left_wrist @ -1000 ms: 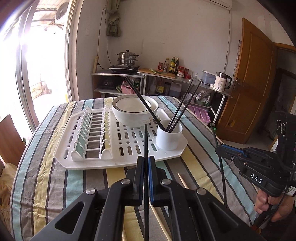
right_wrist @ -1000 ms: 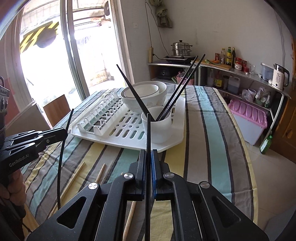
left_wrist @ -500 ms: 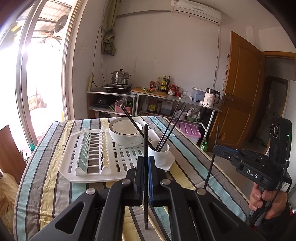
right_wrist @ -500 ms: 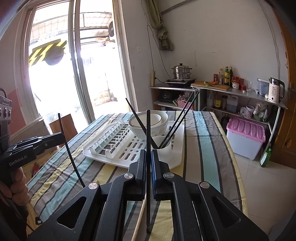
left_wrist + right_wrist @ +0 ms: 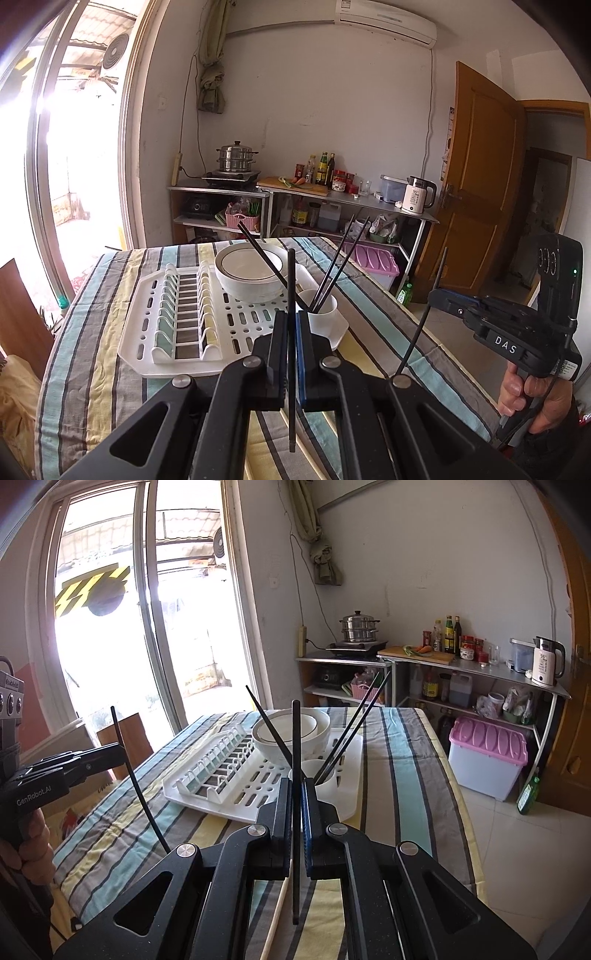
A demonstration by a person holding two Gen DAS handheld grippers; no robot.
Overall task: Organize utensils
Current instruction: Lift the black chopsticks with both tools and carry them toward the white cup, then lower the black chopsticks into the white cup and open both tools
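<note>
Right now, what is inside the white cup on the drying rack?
Three black chopsticks stand inside the white cup, leaning outward above its rim. The cup's wall hides their lower ends and the bottom, so anything else inside cannot be seen.

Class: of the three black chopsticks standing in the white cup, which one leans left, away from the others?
The chopstick crossing in front of the bowl; the other two lean right.

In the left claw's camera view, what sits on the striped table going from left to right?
White dish rack with its slotted plate holder, then the white bowl, then the white cup holding black chopsticks; off the table's right edge, the right claw grips another black chopstick.
</note>
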